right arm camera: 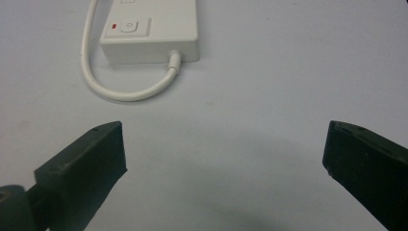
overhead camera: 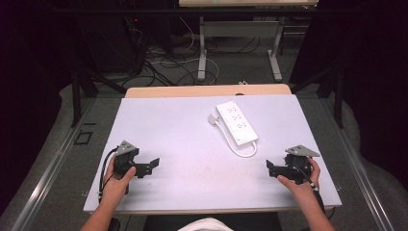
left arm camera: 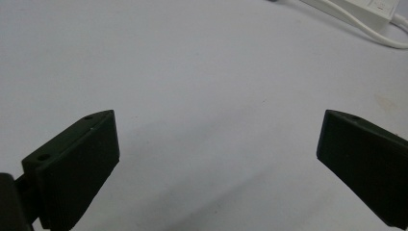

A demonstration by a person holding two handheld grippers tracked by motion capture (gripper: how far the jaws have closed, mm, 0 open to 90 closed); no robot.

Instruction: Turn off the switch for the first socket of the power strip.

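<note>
A pale grey mat (overhead camera: 173,139) covers the tabletop, with a strip of the wooden table (overhead camera: 192,91) showing along its far edge. Beyond it, on the grey floor (overhead camera: 231,67), black and white cables (overhead camera: 159,67) lie tangled beside the white legs of a second desk (overhead camera: 203,53). Dark curtains (overhead camera: 370,72) hang on both sides of the room.

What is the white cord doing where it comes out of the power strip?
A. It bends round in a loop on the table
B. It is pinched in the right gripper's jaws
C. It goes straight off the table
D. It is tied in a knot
A: the white cord leaves the end of the power strip and curves round in a loop lying on the table, clear of the open jaws.
</note>
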